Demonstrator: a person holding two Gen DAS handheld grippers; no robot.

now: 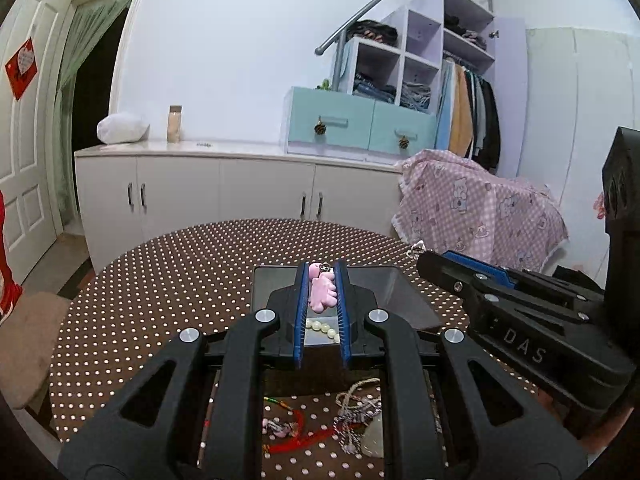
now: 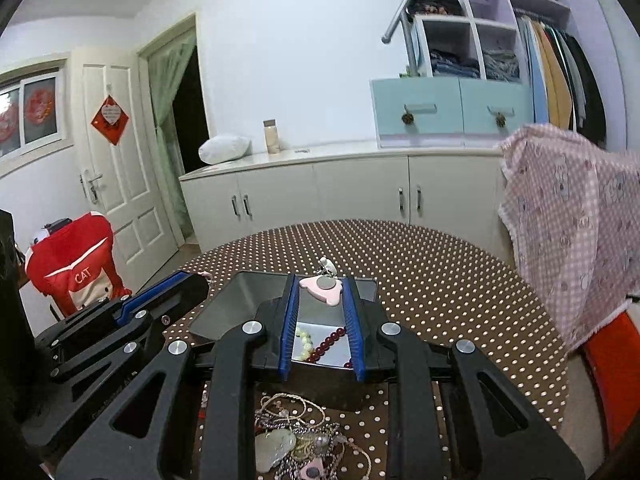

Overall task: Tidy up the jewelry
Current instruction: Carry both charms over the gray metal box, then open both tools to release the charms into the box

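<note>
- Left gripper [image 1: 322,280] pointed slightly down over the dark tray [image 1: 276,284] on the dotted round table [image 1: 180,272]; fingers clenched on a pink charm [image 1: 323,292] with a small metal ring at its top.
- Charm sat pinched between the blue pads [image 1: 302,308] near the tips, lifted above the tray.
- Right gripper [image 2: 320,286] at a similar shallow downward tilt over the same tray [image 2: 236,300]; fingers grasped a flat pink pendant [image 2: 322,290] with a round grey centre and a small white-and-metal piece hanging past its far edge.
- The two grippers were side by side, close together; in the left view the right one sat at the right edge, angled left.
- Inside the tray: pale bead string [image 2: 304,342] and dark red bead string [image 2: 328,344].
- On the table near the cameras, under the gripper bodies: tangled pile of cords and chains [image 2: 296,432] with a pale stone pendant [image 2: 274,446], plus a red cord [image 1: 304,438].
</note>
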